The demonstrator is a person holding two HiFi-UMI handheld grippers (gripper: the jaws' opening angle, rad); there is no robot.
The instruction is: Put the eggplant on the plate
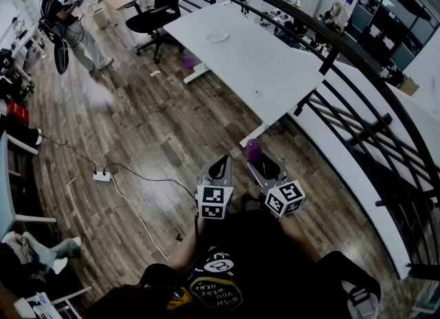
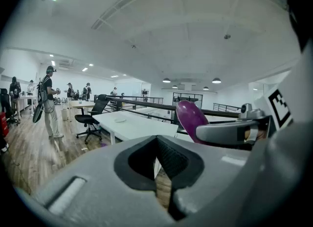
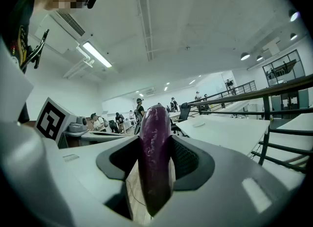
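Flooring of dark wood plank covered the whole room. A black metal railing ran along the right side from near to far. A long white table stood just left of the railing, well apart from the operator and further off. A black office chair stood at the far left corner of that table. A second person stood at the far left of the room.

The operator held both tools close to the body, side by side.

1. Left gripper: jaws brought together at the tips, with nothing between them. Its own view showed bare floor through the slit below the pads.
2. Right gripper: jaws set fairly wide and clamped on the eggplant. The pads pressed both flanks of the fruit.

Each tool carried a marker cube at its rear.

The plate, small and white, lay on the far half of the table top with nothing on it. The eggplant, glossy purple, stood roughly lengthwise in the right jaws, its tip projecting past them. It was in the air above the floor, near the near end of the table and well apart from the plate.

A white power strip lay on the floor to the left, its cable trailing towards the operator.
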